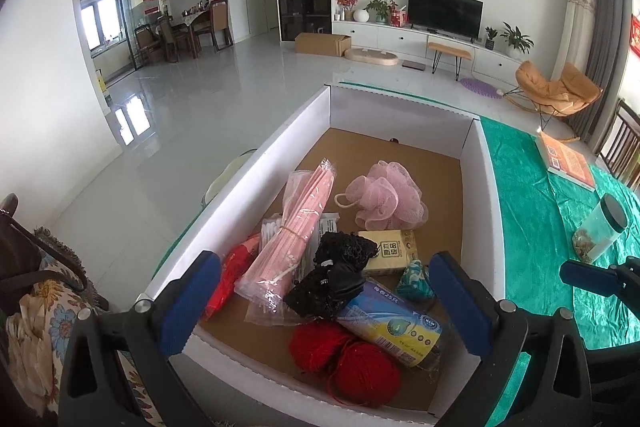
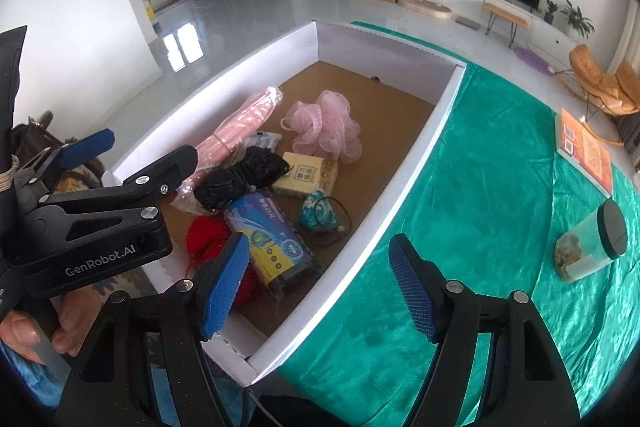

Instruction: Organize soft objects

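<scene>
Soft objects sit in the white box (image 1: 280, 147) on the green surface (image 2: 480, 167): pink bath pouf (image 1: 380, 201), red yarn (image 1: 348, 359), black mesh bundle (image 1: 340, 275), tissue pack (image 1: 386, 251), pink packet (image 1: 298, 223). Sorting looks mostly done; nothing soft lies outside. My left tongs (image 1: 324, 303) and right tongs (image 2: 320, 287) are both spread, empty, near the box's near end.

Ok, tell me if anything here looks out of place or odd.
One thing: the jar lies tipped on its side on the green cloth, outside the box where the soft things sit. Nothing looks spilled.
</scene>
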The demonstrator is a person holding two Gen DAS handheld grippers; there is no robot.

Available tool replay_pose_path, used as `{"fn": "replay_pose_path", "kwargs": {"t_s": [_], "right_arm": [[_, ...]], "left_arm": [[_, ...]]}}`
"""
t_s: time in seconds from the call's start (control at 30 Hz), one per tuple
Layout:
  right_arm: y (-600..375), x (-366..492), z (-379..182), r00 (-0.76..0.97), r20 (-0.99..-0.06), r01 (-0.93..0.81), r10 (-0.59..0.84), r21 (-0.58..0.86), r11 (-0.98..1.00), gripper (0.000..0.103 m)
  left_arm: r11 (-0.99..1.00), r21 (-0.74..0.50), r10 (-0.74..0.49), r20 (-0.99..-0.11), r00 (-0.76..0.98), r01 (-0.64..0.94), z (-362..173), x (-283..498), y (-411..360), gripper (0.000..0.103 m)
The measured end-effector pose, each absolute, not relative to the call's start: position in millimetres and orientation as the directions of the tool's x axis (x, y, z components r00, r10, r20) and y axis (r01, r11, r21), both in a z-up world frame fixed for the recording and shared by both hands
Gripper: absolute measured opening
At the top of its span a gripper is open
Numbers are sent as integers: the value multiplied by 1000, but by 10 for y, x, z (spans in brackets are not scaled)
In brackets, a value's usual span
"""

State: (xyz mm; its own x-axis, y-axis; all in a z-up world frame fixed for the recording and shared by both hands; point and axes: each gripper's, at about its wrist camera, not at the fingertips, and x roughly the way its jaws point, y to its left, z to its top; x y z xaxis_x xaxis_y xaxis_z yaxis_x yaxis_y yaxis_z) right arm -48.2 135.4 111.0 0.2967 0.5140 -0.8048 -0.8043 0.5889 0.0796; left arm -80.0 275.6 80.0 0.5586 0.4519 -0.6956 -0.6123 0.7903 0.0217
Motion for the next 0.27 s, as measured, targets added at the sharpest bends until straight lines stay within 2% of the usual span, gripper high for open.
{"fn": "replay_pose_path", "kwargs": {"t_s": [0.27], "right_arm": [[1320, -471, 1119, 304, -795, -799, 524, 86, 595, 75]], "left_arm": [[755, 5, 493, -663, 563, -656, 824, -868, 2767, 103]]}}
